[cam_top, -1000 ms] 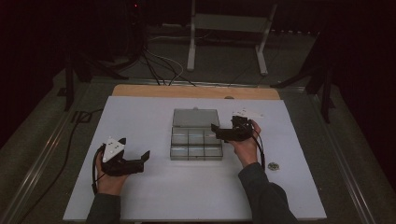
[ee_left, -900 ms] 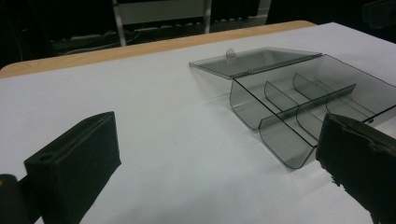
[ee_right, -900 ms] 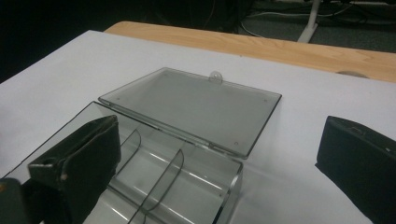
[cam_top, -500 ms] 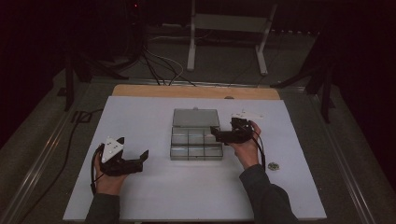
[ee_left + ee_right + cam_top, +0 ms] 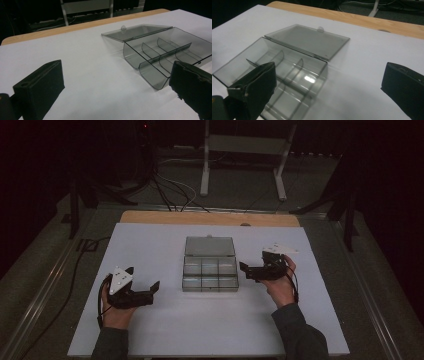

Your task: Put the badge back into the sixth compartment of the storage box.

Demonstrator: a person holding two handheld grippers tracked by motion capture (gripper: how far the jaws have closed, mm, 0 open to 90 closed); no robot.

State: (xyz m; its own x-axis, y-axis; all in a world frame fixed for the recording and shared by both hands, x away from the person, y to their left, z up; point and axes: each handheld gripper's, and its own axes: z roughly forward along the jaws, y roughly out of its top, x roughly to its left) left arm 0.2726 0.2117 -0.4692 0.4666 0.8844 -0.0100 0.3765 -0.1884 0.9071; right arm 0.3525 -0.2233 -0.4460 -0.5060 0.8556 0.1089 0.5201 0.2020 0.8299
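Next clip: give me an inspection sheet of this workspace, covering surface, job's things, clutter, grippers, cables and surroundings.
Surface: white sheet over a table with a wooden far edge.
Job's things: clear compartment box at the centre, its lid folded flat behind it; compartments look empty.
Clutter: nothing seen.
Grippers: left gripper open, to the left of the box, apart from it; right gripper open, just right of the box; contact cannot be told.
Cables: one trails from each gripper; more lie on the floor beyond the table.
Surroundings: dark room, a white metal stand behind the table.
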